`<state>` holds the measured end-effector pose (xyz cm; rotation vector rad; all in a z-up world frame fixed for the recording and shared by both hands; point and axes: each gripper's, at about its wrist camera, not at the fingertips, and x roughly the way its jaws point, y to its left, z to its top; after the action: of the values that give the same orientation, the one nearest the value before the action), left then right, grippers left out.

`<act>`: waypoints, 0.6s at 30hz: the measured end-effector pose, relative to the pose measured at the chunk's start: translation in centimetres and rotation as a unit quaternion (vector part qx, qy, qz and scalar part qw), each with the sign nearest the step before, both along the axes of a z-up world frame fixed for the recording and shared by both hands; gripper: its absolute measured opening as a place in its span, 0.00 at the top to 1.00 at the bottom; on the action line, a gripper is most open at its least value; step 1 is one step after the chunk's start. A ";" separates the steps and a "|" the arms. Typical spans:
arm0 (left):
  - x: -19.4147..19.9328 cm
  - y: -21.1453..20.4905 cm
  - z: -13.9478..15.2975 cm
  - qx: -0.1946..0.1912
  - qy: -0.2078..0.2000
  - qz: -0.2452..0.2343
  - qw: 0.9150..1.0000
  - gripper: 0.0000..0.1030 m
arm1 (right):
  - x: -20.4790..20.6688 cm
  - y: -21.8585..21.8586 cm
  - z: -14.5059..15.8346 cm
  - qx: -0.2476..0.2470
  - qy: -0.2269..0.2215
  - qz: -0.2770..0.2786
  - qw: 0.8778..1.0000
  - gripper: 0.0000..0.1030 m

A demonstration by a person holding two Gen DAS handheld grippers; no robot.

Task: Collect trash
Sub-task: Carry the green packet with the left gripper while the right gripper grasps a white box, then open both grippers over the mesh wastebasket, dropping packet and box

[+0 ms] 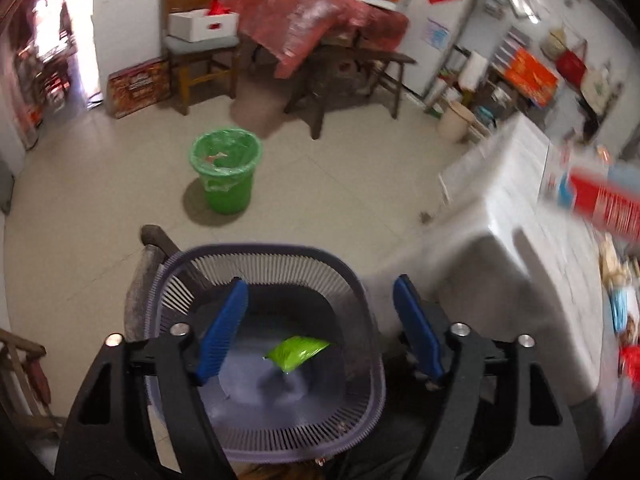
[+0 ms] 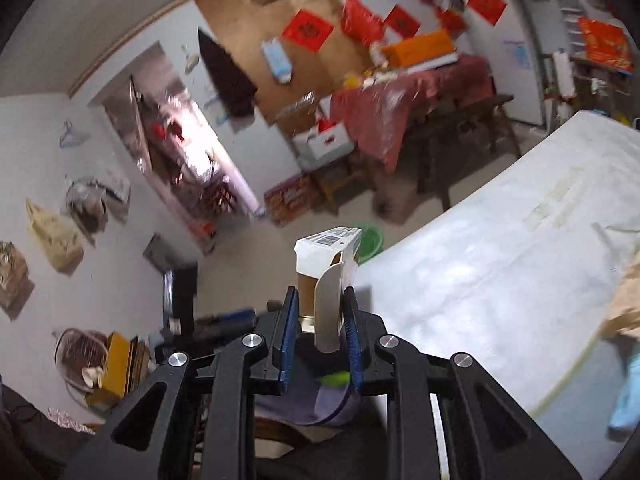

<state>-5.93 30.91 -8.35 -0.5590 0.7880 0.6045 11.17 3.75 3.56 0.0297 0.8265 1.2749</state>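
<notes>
My left gripper (image 1: 320, 304) is open and empty, held above a dark slatted basket (image 1: 360, 292) that sits on a wooden chair. A green packet (image 1: 298, 354) lies on the basket's floor. My right gripper (image 2: 320, 312) is shut on a white carton with an open flap (image 2: 328, 264), held over the left edge of the white table (image 2: 500, 264); the basket rim (image 2: 328, 412) and the green packet (image 2: 336, 379) show just below the fingers. The same carton appears blurred red and white at the right of the left wrist view (image 1: 604, 204).
A green bin with a green liner (image 1: 226, 170) stands on the tiled floor beyond the basket. The white table (image 1: 520, 264) carries more litter at its right edge. A cluttered table with a red cloth (image 1: 316, 20) and a chair with a white box (image 1: 202, 24) stand at the back.
</notes>
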 end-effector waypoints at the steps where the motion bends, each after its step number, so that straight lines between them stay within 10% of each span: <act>1: -0.5 0.2 0.1 0.004 -0.003 0.011 1.000 0.21 | -0.5 1.0 -0.6 -0.011 0.003 0.010 1.000 0.78; 11: -5.1 4.0 2.3 0.052 -0.031 0.092 0.994 0.10 | -6.1 10.9 -5.4 -0.102 0.030 0.111 0.988 0.75; 14: -5.4 4.3 2.2 0.054 -0.030 0.097 0.993 0.09 | -7.1 12.2 -5.8 -0.109 0.029 0.110 0.988 0.47; 18: -5.1 4.2 2.0 0.053 -0.025 0.090 0.994 0.09 | -5.9 11.4 -4.7 -0.090 0.030 0.088 0.992 0.47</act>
<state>-11.07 35.14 -6.36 -0.5495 0.6590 0.7897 5.25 15.11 -1.18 -0.1536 1.0119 1.3648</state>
